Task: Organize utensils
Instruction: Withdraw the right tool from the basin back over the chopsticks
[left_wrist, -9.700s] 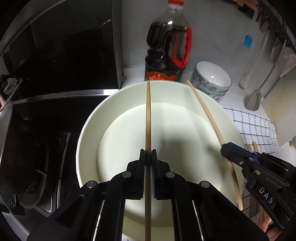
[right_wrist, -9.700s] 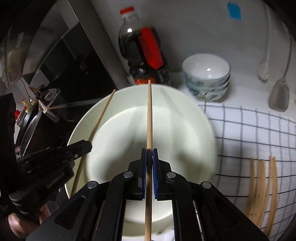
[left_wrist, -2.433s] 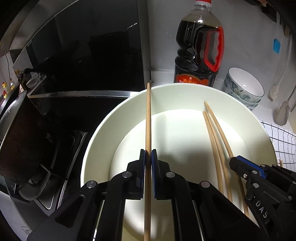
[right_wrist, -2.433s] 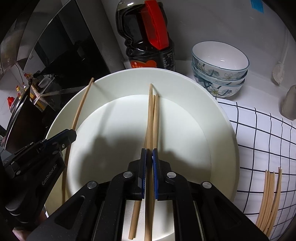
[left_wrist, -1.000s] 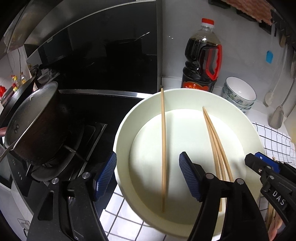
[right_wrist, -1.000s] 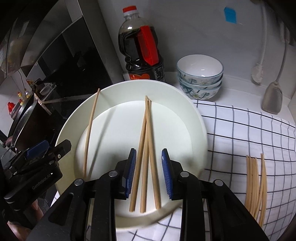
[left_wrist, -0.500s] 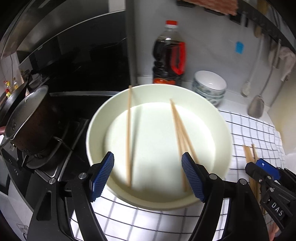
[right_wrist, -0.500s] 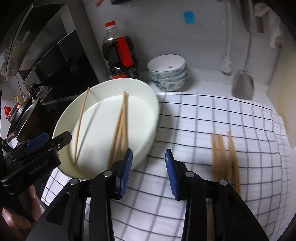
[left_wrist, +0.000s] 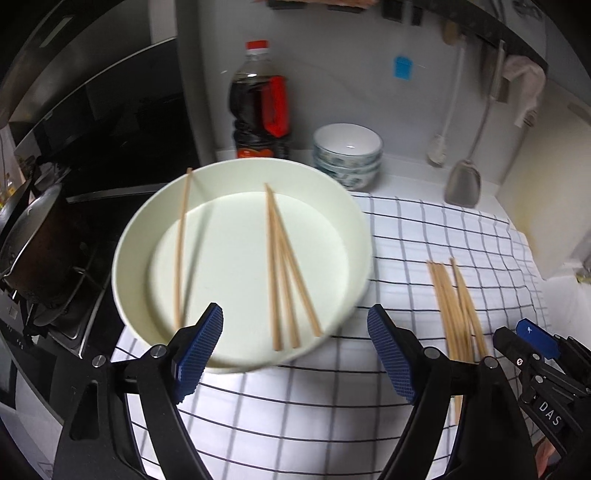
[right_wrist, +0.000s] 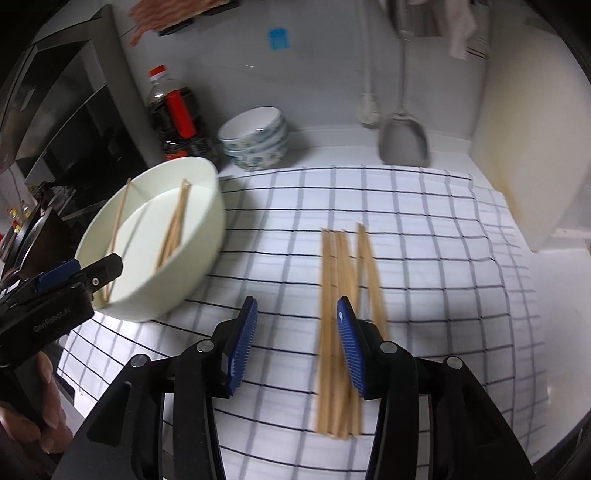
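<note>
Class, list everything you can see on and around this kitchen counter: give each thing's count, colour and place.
Basin: one, cream, cloth's left edge.
Chopsticks in basin: four, wooden.
Loose chopsticks: several, wooden, on cloth.
Cloth: one, white, black-checked, on counter.
Sauce bottle: one, dark, red-capped, by wall.
Bowls: stacked, white-blue, beside bottle.
Spatula: one, grey, hanging.
Pot: one, dark, on stove.
Left gripper: open, empty.
Right gripper: open, empty.
</note>
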